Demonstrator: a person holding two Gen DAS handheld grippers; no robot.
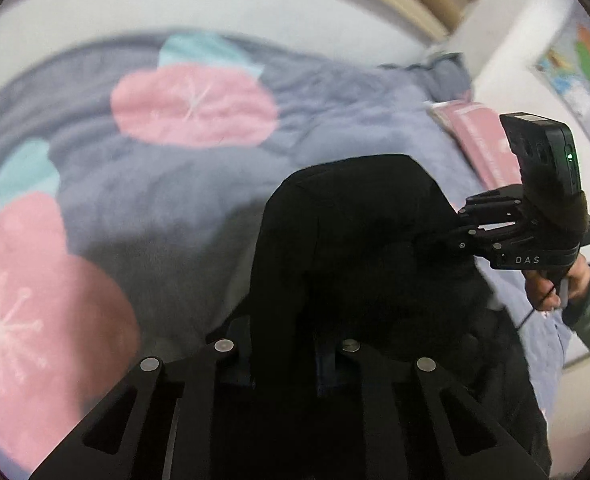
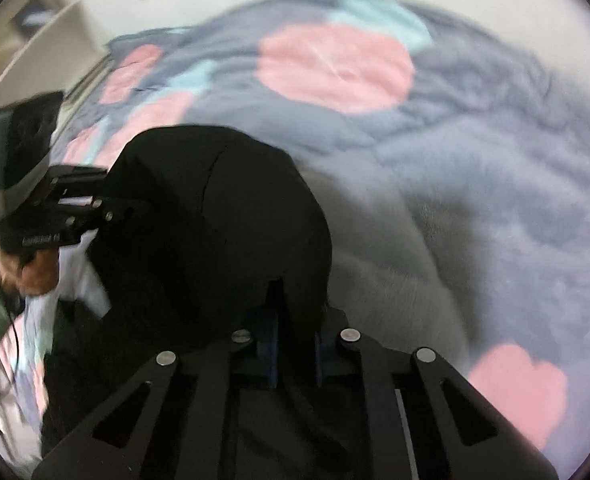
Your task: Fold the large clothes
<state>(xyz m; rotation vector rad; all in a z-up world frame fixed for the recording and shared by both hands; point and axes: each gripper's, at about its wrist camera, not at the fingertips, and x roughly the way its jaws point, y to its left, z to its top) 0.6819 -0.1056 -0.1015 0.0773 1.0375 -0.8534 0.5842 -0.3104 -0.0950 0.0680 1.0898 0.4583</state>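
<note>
Between both tongs [image 1: 285, 360] — black garment [image 1: 355, 220]

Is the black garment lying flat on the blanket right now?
No, the black garment is bunched and raised above the blanket, pinched between both grippers.

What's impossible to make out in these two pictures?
- What kind of garment the black fabric garment is: bunched up in both views, its lower part cut off.
- Tips of the left tongs and right tongs: buried in that fabric.
- The pink, grey and aqua fleece blanket: motion blur hides its details.
- The colourful wall map: blurred, cut by the left view's edge.
</note>
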